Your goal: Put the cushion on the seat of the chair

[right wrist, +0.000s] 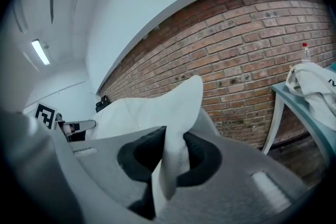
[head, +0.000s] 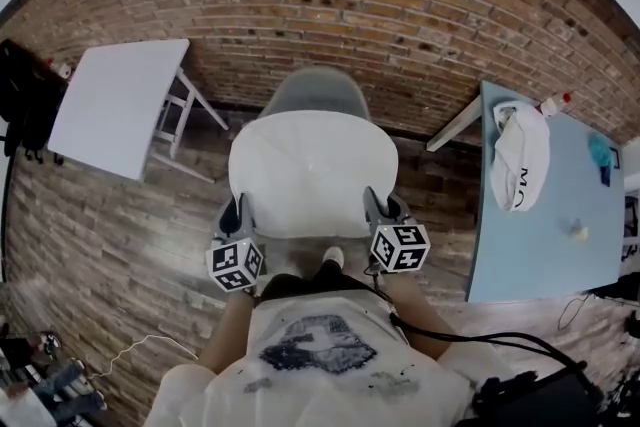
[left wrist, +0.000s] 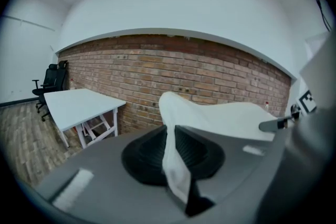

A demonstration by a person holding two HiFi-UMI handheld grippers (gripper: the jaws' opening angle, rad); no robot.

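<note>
Against the brick wall at far left stands a white bench (head: 115, 105). Next, the left gripper (head: 240, 208) is clamped on the white cushion (head: 312, 170), which is held before the grey chair (head: 318, 87) (seat hidden). The right gripper (head: 379, 206) pinches the cushion's other edge. Farthest right, a pale-blue bench (head: 545, 225) carries a white cloth bundle (head: 522, 155).

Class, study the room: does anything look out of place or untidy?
A white cloth lies crumpled at the blue table's far corner, beside a bottle. Nothing looks spilled or damaged.
</note>
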